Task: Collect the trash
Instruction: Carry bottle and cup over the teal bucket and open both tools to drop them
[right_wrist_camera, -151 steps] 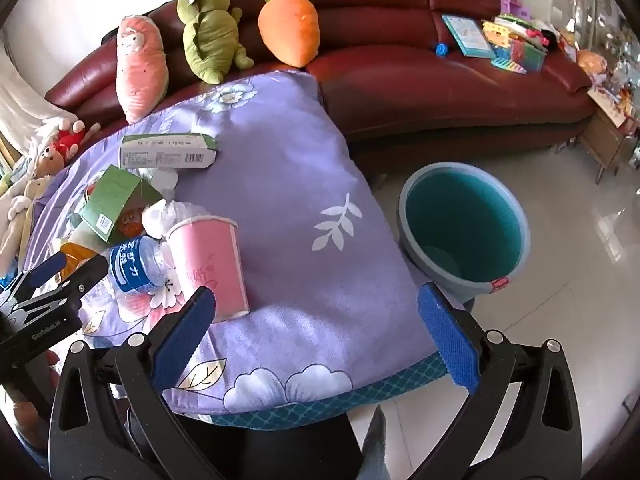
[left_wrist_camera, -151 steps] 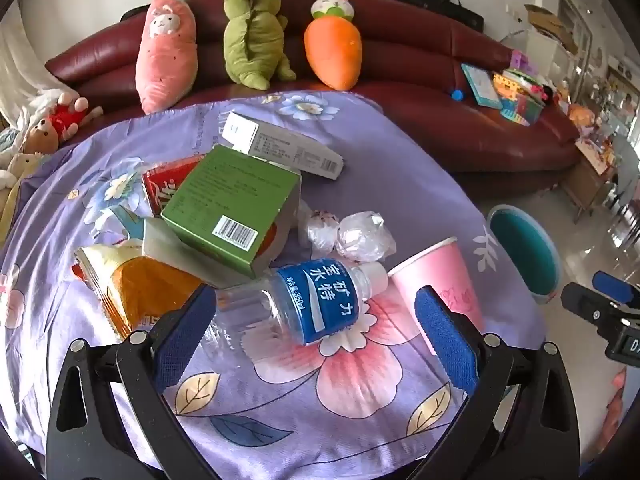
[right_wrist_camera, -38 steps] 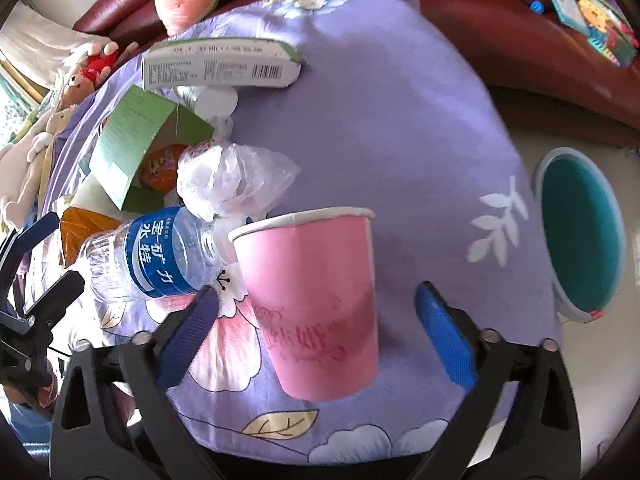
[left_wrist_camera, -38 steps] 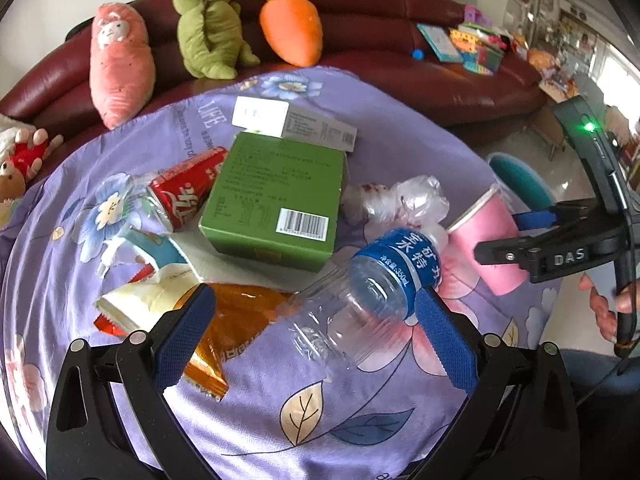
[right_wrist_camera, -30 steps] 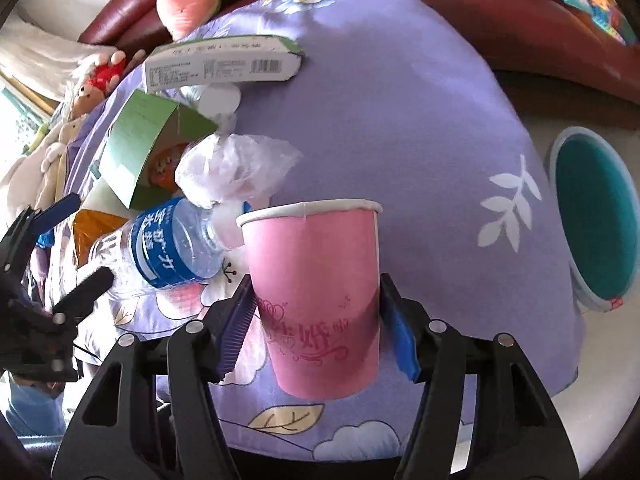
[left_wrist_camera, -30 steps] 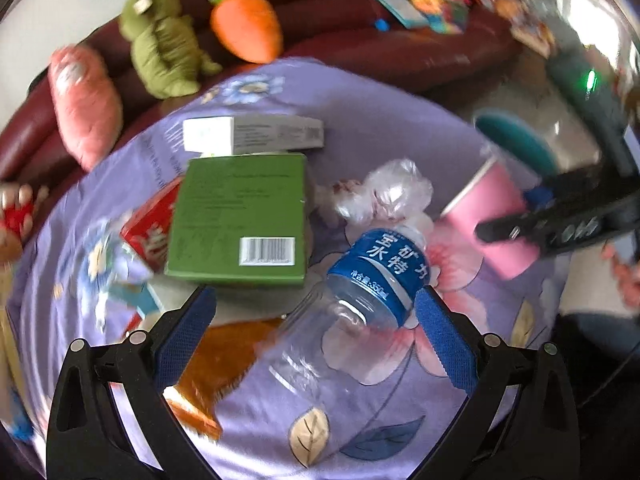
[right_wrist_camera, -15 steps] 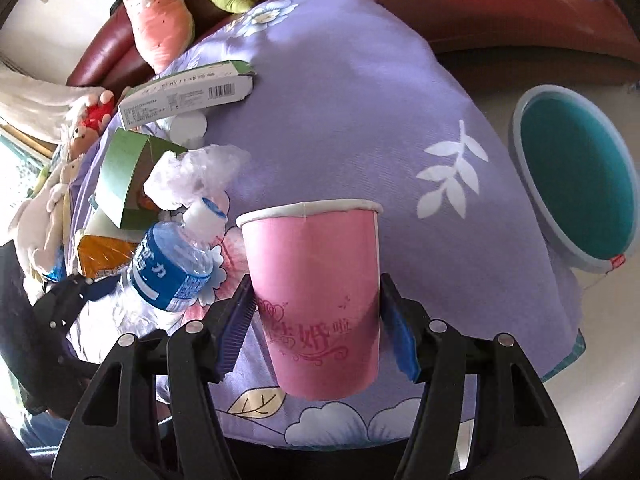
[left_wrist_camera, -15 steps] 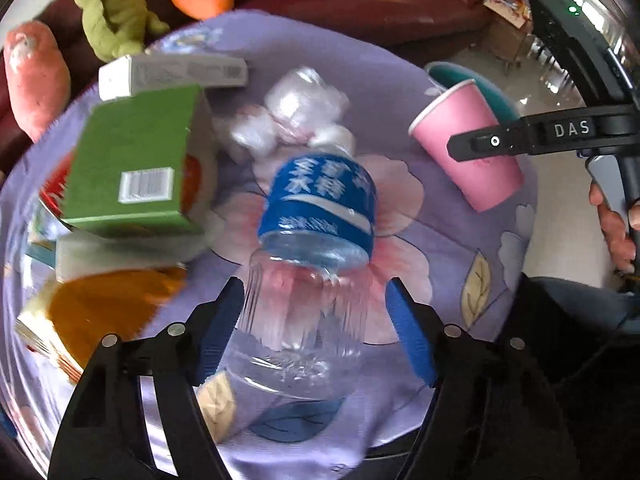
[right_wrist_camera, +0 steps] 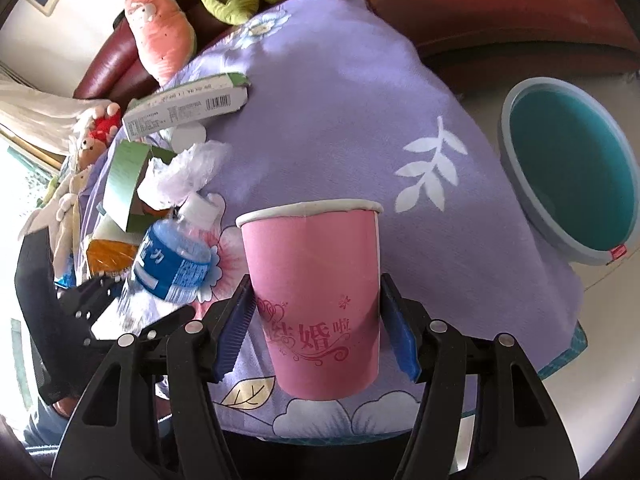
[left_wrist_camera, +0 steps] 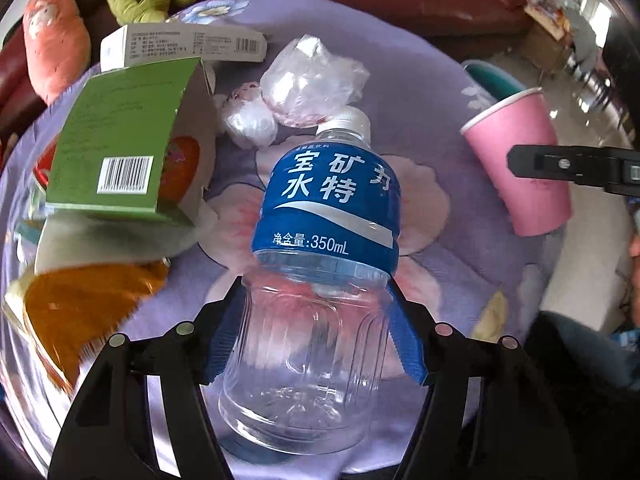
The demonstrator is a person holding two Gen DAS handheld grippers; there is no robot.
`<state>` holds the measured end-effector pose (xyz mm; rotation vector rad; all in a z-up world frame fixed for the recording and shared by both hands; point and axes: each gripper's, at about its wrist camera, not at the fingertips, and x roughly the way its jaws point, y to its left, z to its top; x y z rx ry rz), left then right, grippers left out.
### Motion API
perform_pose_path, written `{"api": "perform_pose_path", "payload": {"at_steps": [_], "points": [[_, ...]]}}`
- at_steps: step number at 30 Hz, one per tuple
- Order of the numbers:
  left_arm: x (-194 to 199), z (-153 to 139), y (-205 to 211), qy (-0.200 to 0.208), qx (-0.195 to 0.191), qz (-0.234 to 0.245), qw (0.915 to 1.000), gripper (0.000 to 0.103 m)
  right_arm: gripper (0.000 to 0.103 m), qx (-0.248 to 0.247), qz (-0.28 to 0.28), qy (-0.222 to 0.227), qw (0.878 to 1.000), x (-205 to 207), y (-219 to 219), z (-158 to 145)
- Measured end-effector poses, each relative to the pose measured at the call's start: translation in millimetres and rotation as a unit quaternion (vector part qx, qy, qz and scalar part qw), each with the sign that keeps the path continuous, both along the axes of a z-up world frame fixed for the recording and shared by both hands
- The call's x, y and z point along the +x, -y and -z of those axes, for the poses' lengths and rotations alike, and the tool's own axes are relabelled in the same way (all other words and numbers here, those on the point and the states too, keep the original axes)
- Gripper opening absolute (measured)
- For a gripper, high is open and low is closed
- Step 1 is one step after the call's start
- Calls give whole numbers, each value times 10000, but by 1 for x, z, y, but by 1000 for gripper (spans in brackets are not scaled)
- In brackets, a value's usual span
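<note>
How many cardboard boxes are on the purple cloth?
2: a green box at the left of the pile, and a long white box behind it, toward the sofa. Others may be hidden beneath.

Left gripper [left_wrist_camera: 316, 336] closing on clear water bottle [left_wrist_camera: 320, 264] (blue label), pink cup [left_wrist_camera: 520, 160] held right

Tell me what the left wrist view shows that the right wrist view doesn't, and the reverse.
Left wrist only: the left gripper, whose jaws have just been closing, around the clear lower body of the water bottle, and the orange snack wrapper seen large.

Right wrist only: the right gripper clamped on the pink paper cup, and the open mouth of the teal bin beside the table.

Both: bottle, cup, green box, crumpled plastic bag, purple floral cloth.
</note>
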<state>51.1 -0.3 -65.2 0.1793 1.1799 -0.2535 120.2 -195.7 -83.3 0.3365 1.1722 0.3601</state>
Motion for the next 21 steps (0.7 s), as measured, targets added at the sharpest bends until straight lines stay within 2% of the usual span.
{"api": "perform_pose_path", "payload": {"at_steps": [6, 11, 16, 21], "points": [[-12, -30, 5, 125, -289, -2, 9995, 67, 59, 316, 301, 111, 9990, 0, 25, -4], [-1, -60, 28, 325, -575, 161, 9977, 68, 59, 558, 645, 323, 9958, -2, 56, -13], [31, -71, 81, 426, -671, 475, 9957, 68, 59, 652, 1396, 604, 9862, -4, 119, -25], [66, -61, 150, 249, -870, 755, 9930, 68, 59, 566, 2295, 747, 9688, -5, 194, -30]]}}
